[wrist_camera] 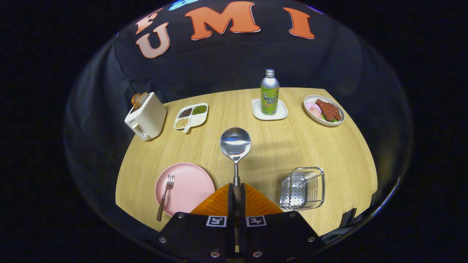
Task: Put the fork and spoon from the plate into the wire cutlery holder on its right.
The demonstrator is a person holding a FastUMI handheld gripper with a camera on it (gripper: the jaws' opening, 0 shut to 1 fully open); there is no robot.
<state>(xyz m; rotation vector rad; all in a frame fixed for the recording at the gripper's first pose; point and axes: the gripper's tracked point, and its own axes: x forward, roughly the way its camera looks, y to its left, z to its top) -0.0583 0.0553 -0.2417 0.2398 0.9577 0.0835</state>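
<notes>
My gripper (236,190) is shut on the handle of a metal spoon (235,143), which sticks straight out ahead of the fingers with its bowl up, high above the table. Below and to the left lies the pink plate (190,182). A fork (165,195) with a brown handle rests on the plate's left side, tines pointing away, handle hanging over the near rim. To the right of the fingers stands the wire cutlery holder (302,188), a silver basket with a perforated bottom and nothing visible inside it.
On the round wooden table (278,146), a white toaster (146,117) with bread stands far left, beside a divided snack dish (191,116). A green soda bottle (270,93) stands on a white coaster (270,111), and a plate of meat (324,110) sits far right.
</notes>
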